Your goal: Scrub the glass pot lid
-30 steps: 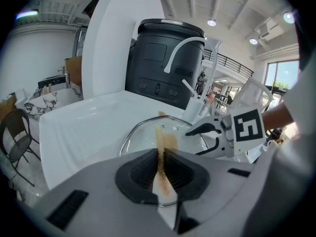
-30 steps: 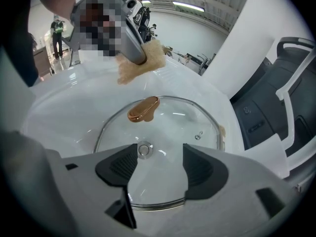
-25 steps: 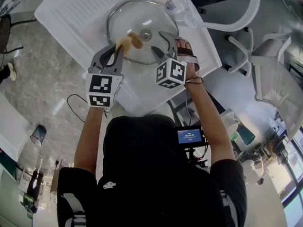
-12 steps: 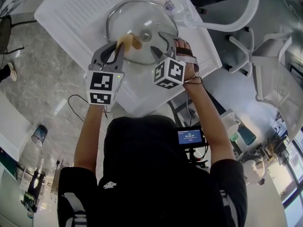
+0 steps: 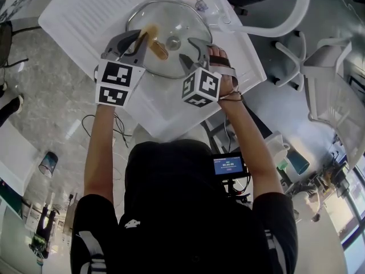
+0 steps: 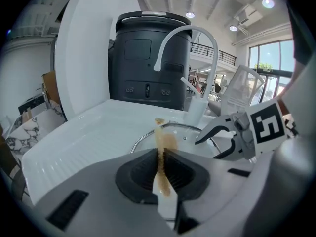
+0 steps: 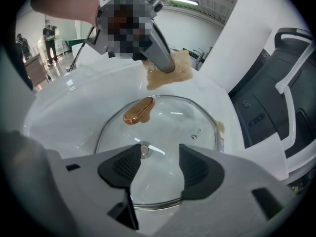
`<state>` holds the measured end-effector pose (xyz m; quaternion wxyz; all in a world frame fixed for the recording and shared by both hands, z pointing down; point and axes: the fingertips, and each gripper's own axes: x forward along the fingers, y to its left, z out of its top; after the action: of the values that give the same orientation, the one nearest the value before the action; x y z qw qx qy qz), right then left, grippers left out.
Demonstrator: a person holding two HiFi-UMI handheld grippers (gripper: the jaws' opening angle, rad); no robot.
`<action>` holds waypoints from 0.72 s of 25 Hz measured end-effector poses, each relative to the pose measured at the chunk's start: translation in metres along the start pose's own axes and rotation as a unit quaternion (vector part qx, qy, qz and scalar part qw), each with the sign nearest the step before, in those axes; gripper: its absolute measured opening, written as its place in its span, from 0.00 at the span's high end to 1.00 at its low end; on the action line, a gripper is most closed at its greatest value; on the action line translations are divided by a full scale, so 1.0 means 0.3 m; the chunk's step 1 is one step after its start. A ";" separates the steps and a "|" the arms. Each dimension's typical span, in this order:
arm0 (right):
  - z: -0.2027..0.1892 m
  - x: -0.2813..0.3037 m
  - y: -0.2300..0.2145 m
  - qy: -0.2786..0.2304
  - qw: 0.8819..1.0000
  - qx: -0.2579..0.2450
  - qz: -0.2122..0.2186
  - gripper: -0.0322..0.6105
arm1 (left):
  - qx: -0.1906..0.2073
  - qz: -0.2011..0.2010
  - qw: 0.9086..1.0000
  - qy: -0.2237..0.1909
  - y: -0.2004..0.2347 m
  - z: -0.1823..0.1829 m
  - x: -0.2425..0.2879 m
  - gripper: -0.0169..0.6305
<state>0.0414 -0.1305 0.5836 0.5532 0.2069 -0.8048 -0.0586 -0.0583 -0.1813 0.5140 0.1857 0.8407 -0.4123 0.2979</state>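
Glass pot lid [image 5: 177, 21], sponge [image 6: 166, 143] clamped — left gripper view

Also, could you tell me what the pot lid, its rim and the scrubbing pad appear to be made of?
Pot lid: clear glass, glossy; the white basin shows through it, with bright reflections.
Rim: probably polished steel, a thin silvery band.
Scrubbing pad: tan, fibrous-looking with ragged edges, maybe sponge or scouring fibre.

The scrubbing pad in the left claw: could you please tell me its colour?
The scrubbing pad is light tan, clearest in the right gripper view.
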 end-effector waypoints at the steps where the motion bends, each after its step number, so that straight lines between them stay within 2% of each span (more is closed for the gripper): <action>1: 0.001 0.000 -0.001 0.001 1.000 0.001 0.000 0.60 | 0.003 -0.003 1.000 0.001 0.003 0.010 0.008 0.94; 7: 0.007 0.000 -0.005 0.008 1.000 0.003 -0.001 0.61 | 0.015 -0.019 1.000 0.009 0.005 0.036 0.060 0.94; 13: 0.009 0.000 -0.010 0.014 1.000 0.006 -0.002 0.62 | 0.044 -0.028 0.998 0.026 -0.007 0.037 0.121 0.94; 18: 0.009 0.002 -0.015 0.014 1.000 0.015 -0.004 0.64 | 0.048 -0.035 0.998 0.030 -0.005 0.045 0.156 0.94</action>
<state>0.0400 -0.1353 0.5815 0.5606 0.2197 -0.7971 -0.0457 -0.0297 -0.2152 0.5342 0.1681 0.8535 -0.3619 0.3352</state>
